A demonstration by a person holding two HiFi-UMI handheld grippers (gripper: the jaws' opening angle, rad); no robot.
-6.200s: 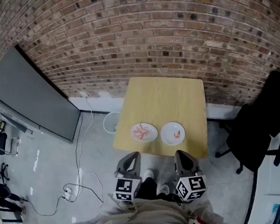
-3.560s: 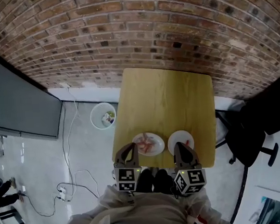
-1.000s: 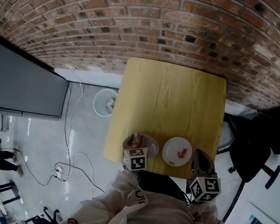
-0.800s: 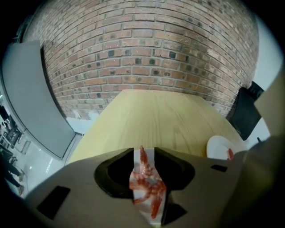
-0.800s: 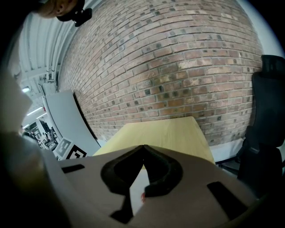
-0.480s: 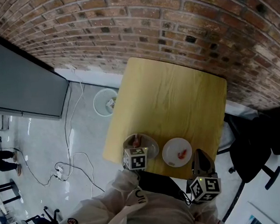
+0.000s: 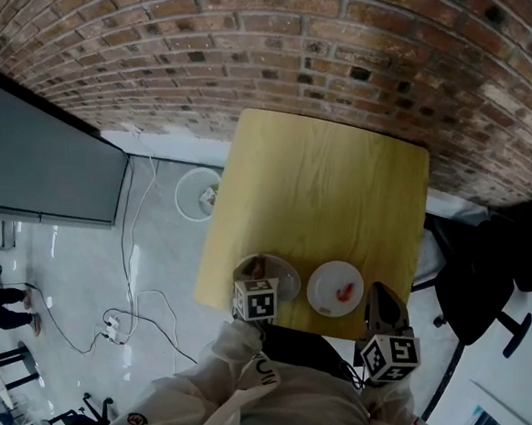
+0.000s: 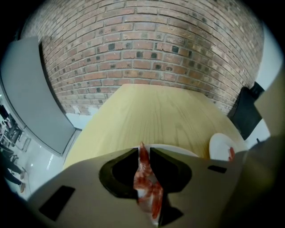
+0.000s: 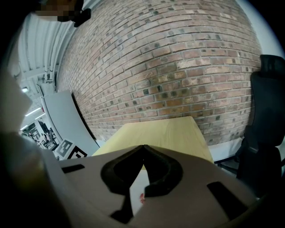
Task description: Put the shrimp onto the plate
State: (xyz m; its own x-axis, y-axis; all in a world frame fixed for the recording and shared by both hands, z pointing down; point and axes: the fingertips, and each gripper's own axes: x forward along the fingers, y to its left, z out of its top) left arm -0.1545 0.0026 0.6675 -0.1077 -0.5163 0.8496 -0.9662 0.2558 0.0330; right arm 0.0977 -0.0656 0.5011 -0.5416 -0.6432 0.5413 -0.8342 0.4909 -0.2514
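Two white plates sit at the near edge of the yellow table [image 7: 328, 184]. My left gripper [image 7: 255, 274] hangs over the left plate [image 7: 287, 271]. In the left gripper view its jaws are closing around a red-and-white shrimp [image 8: 146, 187], and both pads touch it at the left gripper's tips [image 8: 143, 149]. The right plate [image 7: 326, 280] holds one shrimp [image 7: 345, 291]; it also shows as the right plate [image 8: 220, 146] in the left gripper view. My right gripper [image 7: 379, 292] hovers off the table's near right edge. Its tips [image 9: 143, 146] meet with nothing between them.
A white waste bin [image 7: 198, 192] stands on the floor left of the table. Cables [image 7: 131, 309] lie on the floor. A grey panel [image 7: 32, 152] leans at the left, and a black chair [image 7: 490, 263] stands at the right. A brick wall [image 7: 326, 37] runs behind the table.
Since the earliest frames both grippers have come up to the table, and the left one has gone down over the left plate. In the last second the head view barely differs.
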